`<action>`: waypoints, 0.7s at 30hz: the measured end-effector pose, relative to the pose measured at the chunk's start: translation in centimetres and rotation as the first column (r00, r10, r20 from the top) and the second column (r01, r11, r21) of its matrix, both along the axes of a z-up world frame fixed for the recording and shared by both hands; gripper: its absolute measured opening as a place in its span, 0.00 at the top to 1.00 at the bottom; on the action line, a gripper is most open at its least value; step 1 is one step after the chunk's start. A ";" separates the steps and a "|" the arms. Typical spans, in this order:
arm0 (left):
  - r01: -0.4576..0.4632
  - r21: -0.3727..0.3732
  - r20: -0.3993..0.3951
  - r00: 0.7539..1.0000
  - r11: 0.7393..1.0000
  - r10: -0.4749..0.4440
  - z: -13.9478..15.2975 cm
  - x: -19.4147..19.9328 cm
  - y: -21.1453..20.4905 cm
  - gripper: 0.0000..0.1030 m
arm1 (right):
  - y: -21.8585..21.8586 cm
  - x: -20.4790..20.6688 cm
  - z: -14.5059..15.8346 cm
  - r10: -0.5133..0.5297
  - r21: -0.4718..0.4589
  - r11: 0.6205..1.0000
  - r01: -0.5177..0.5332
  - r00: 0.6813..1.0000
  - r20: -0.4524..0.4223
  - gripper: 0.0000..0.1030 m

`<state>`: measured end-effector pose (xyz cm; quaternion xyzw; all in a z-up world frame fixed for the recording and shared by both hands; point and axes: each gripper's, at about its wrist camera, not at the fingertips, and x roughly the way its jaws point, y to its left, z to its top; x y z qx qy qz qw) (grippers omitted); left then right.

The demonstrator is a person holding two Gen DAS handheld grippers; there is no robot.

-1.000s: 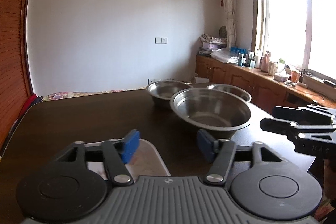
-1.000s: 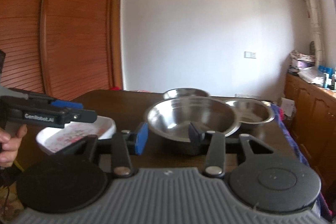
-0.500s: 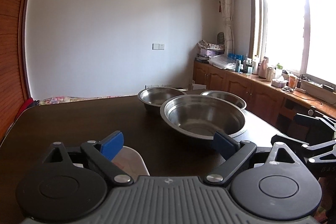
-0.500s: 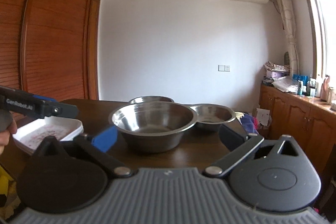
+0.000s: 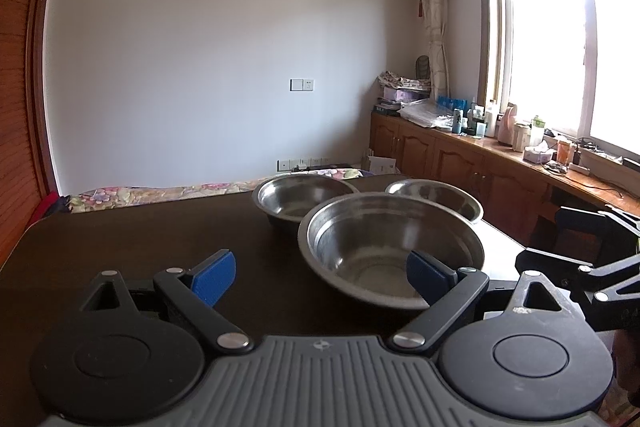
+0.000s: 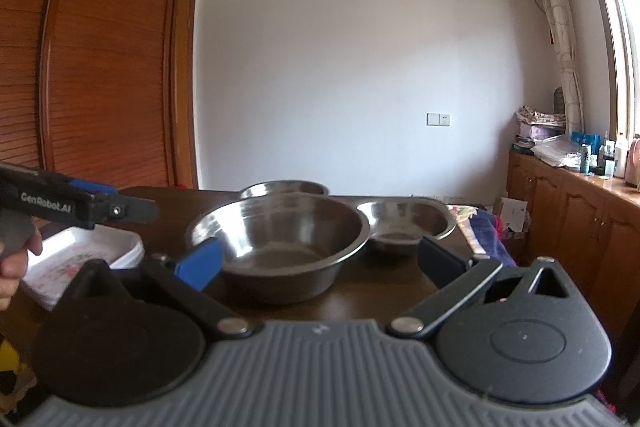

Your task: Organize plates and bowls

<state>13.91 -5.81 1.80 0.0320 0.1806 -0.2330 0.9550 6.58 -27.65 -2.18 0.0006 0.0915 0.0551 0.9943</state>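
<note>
A large steel bowl (image 5: pixel 392 251) (image 6: pixel 280 231) stands on the dark table (image 5: pixel 120 235), with two smaller steel bowls behind it, one on the left (image 5: pixel 304 197) (image 6: pixel 284 187) and one on the right (image 5: pixel 436 197) (image 6: pixel 404 219). My left gripper (image 5: pixel 320 279) is open wide, and its right pad overlaps the big bowl's near rim in the picture. My right gripper (image 6: pixel 320 262) is open just as wide in front of the same bowl, gripping nothing. A white rectangular plate (image 6: pixel 80 255) lies at the table's left, below the left gripper (image 6: pixel 120 205) as the right wrist view shows it.
A wooden sideboard (image 5: pixel 500 171) crowded with bottles and boxes runs under the window on the right. Slatted wooden wardrobe doors (image 6: pixel 100 67) stand to the left of the table. A floral cloth (image 5: pixel 160 193) lies past the table's far edge. A hand (image 6: pixel 12 267) holds the left gripper.
Both grippers have opened wide, the right one from nearly closed. Both have drawn back from the table. The white plate has dropped out of the left wrist view.
</note>
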 end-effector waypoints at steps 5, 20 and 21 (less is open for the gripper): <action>0.007 0.016 -0.003 1.000 1.000 -0.007 0.2 1.5 -1.4 0.00 | -1.0 1.9 0.5 0.008 -0.005 1.000 -0.008 1.000 -0.012 0.00; -0.010 0.072 -0.078 0.997 0.997 0.016 -0.7 5.4 -3.5 0.13 | -3.0 7.1 -0.7 0.067 0.079 0.995 -0.053 0.980 -0.190 0.36; -0.008 0.073 -0.082 0.997 0.997 0.014 -0.7 5.5 -3.5 0.13 | -3.0 7.2 -0.7 0.071 0.078 0.995 -0.057 0.979 -0.190 0.36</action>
